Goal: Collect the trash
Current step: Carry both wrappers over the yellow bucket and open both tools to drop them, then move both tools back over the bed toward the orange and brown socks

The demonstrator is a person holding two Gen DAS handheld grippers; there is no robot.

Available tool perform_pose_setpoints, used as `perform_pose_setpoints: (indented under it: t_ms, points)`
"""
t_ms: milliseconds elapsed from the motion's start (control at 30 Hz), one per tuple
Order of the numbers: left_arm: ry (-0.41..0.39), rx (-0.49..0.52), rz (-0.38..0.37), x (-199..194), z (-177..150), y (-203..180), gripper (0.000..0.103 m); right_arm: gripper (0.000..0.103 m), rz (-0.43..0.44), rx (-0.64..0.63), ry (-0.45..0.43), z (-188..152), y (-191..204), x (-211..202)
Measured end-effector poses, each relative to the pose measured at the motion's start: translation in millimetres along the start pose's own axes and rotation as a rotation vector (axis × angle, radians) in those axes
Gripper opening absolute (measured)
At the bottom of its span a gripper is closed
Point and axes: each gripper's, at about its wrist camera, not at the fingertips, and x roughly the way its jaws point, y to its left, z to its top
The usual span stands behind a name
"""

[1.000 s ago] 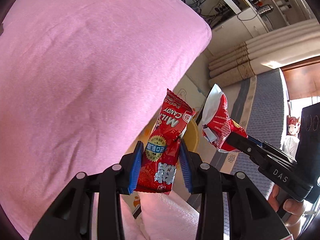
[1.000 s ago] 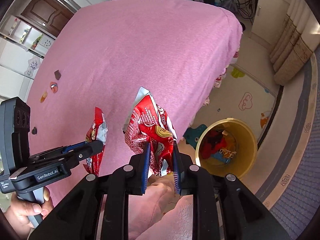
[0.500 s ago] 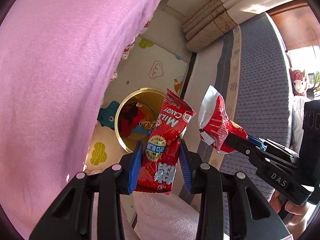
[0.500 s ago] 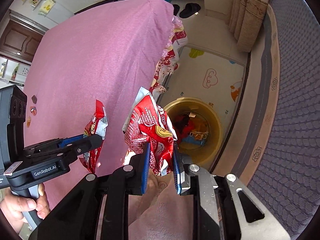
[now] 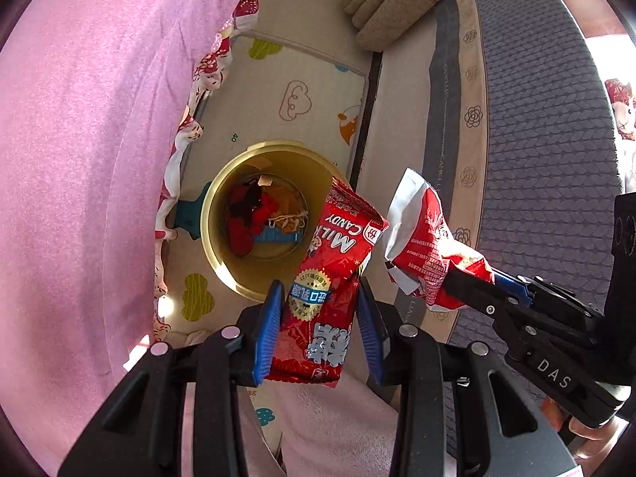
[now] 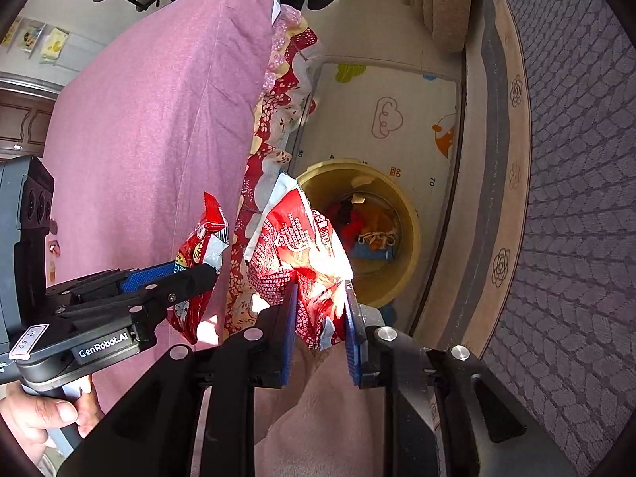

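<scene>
Both grippers hang above the floor beside the bed, pointing steeply down, each with a piece of trash in its jaws. The left gripper (image 5: 320, 328) is clamped on a red candy wrapper (image 5: 334, 278) with "MILK CANDY" printed on it; the blue pads press its two long edges and the wrapper stands up between them. Just beside it, the right gripper (image 6: 320, 328) pinches a crumpled red and white snack bag (image 6: 296, 238), whose torn silvery top flares out above the fingers. A hand (image 6: 43, 417) shows on the left gripper's handle in the right wrist view. Below both wrappers a round yellow bin (image 5: 214, 214) stands on a pale play mat (image 5: 302, 91) printed with clouds, close to the edge of the bed. The bin already holds red and orange scraps and a blue packet. The candy wrapper's top overlaps the bin's near rim in the left wrist view. A pink bedspread (image 5: 87, 139) covers the bed, with a red flowered sheet (image 6: 278, 119) hanging below its edge. A grey patterned rug (image 5: 536, 119) lies along the mat's far side.
</scene>
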Motion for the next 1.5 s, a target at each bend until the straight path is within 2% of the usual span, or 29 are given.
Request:
perform_pose_setpoints:
  t_ms: [267, 333, 367, 400, 467, 700, 900, 1233, 1500]
  points:
    - [0.002, 0.028, 0.006, 5, 9, -6, 0.038, 0.022, 0.012, -0.004, 0.016, 9, -6, 9]
    - [0.010, 0.023, 0.007, 7, 11, -4, 0.037, 0.026, 0.024, 0.002, 0.022, 10, -7, 9]
    - [0.017, 0.018, 0.007, 8, 11, -3, 0.039, 0.027, 0.036, 0.012, 0.028, 11, -9, 9]
    - [0.030, 0.013, 0.005, 10, 12, -2, 0.049, 0.036, 0.048, 0.028, 0.030, 12, -11, 10]
    - [0.055, -0.004, 0.015, 15, 13, 1, 0.062, 0.040, 0.053, 0.051, 0.023, 13, -15, 9]
    - [0.075, -0.014, 0.063, 19, 9, 13, 0.063, 0.040, 0.025, 0.053, 0.036, 13, -20, 11]
    - [0.060, -0.031, 0.051, 10, 8, 17, 0.066, 0.040, 0.014, 0.037, 0.051, 11, -11, 11]
    - [-0.026, -0.084, 0.005, -19, 2, 41, 0.067, 0.040, -0.016, -0.065, 0.041, 23, 38, 4]
    - [-0.124, -0.217, -0.022, -66, -27, 114, 0.067, 0.040, -0.010, -0.196, 0.054, 26, 120, 10]
